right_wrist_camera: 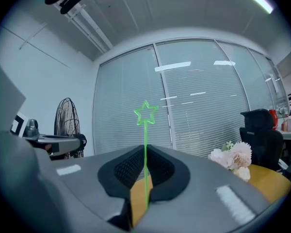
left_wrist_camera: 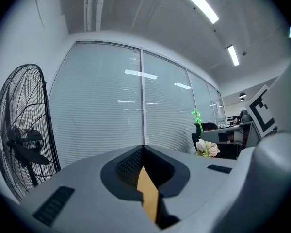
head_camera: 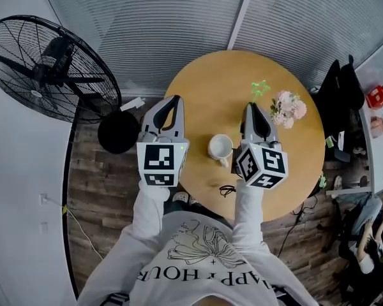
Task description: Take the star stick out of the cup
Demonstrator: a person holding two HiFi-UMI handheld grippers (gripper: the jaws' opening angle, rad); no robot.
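Round wood table (head_camera: 201,88) w/ cup (head_camera: 220,147), flowers (head_camera: 288,109); fan (head_camera: 48,65) left, blinds (head_camera: 166,18) behind

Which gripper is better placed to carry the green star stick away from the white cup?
Right. The right gripper is shut on the star stick, which is clear of the cup; the left gripper is shut and empty.

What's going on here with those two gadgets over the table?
A person stands over a round wooden table with a hand-held gripper in each hand. The right gripper is clamped on a thin green star stick, which is clear of the white cup. The cup stands on the table between the two grippers. The left gripper is shut and holds nothing. A bunch of pink flowers lies beyond the right gripper.
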